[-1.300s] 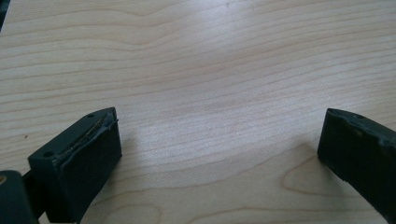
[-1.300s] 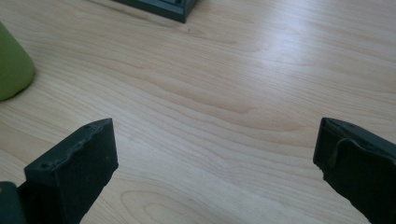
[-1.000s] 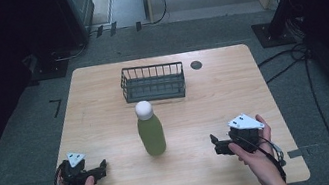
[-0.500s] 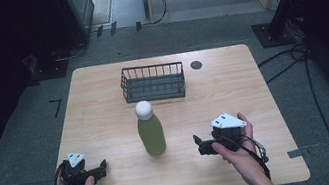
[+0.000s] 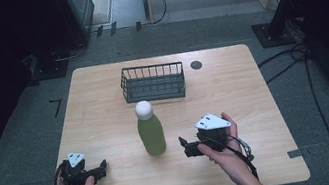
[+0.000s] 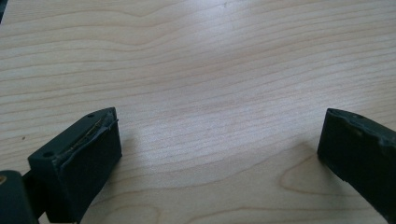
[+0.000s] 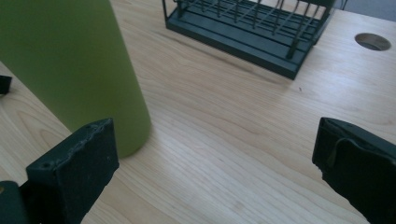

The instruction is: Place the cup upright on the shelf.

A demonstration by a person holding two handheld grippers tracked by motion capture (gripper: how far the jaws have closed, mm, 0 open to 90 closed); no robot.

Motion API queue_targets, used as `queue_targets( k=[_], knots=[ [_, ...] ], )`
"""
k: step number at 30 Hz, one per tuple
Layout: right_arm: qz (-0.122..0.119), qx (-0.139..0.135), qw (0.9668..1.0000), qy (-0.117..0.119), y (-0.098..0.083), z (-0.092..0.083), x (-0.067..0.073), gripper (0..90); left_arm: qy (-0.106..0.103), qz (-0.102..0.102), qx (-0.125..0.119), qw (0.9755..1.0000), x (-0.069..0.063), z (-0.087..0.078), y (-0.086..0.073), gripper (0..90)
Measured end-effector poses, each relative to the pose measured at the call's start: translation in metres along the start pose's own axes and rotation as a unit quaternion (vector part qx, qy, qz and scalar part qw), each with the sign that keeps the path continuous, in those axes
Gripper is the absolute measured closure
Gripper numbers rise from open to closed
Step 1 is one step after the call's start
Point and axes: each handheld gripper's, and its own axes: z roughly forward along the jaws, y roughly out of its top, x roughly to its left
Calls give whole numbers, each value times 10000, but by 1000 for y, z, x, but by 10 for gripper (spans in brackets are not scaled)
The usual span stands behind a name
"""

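The right claw [image 5: 188, 148] is the nearer one, jaws spread and empty, low over the bench [image 5: 253, 88] and aimed left at the upright green bottle [image 5: 151, 134] just beside it. The left claw [image 5: 98, 169], also spread, rests by the near-left corner. Beyond the bottle, a wire basket [image 5: 153, 81] sits toward the far edge.

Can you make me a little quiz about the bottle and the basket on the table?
1. True or false: the tall green bottle with a round white cap stands inside the dark wire basket.
2. Which gripper is nearer the bottle: A left gripper, B right gripper?
3. Fill in: both grippers' jaws are ____.

Key: 1 false, it stands on the light wooden table. 2 B. 3 open.
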Motion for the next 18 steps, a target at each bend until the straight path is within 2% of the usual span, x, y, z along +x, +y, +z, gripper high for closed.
queue_targets(
  k=[10,18],
  knots=[
    [-146,-130,9993,319,11,11,25,2,-14,18,6,10000,-1,0,0,0],
    [-160,-210,9985,479,15,16,36,5,-16,17,5,10000,-1,0,0,0]
  ],
)
